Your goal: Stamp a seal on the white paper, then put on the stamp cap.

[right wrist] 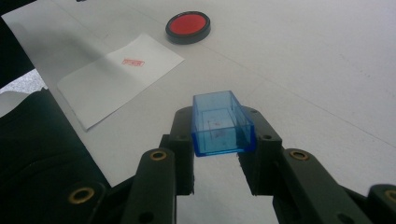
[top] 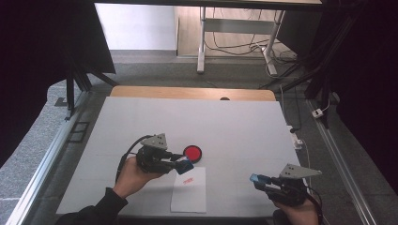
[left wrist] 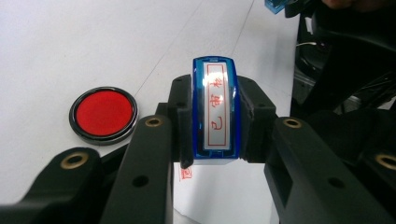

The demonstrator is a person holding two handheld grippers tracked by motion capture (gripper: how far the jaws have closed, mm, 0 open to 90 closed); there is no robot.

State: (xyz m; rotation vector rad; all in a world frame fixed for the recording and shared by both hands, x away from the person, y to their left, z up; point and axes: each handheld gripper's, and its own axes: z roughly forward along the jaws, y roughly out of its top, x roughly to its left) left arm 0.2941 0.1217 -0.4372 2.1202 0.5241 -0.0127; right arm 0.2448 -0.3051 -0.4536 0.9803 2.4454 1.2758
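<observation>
My left gripper [top: 184, 165] is shut on a blue rectangular stamp [left wrist: 215, 109], whose white face with red characters points up toward the left gripper view's camera. It hovers just above the top edge of a white paper sheet [top: 190, 192] that bears a red stamp mark [top: 187, 180]. A round red ink pad [top: 192, 153] in a black rim lies just beyond it on the table. My right gripper [top: 257, 179], near the front right, is shut on the stamp's clear blue cap [right wrist: 222, 123], open end toward the camera. The ink pad [right wrist: 187, 26], the paper [right wrist: 116, 77] and its mark [right wrist: 133, 62] lie beyond that cap.
A white mat [top: 225, 126] covers the table, with a wooden strip [top: 187, 92] at its far edge. Metal rails [top: 44, 159] run along both sides. Cables and a white plug [top: 297, 140] lie at the right edge. Desk legs and wires stand on the floor beyond.
</observation>
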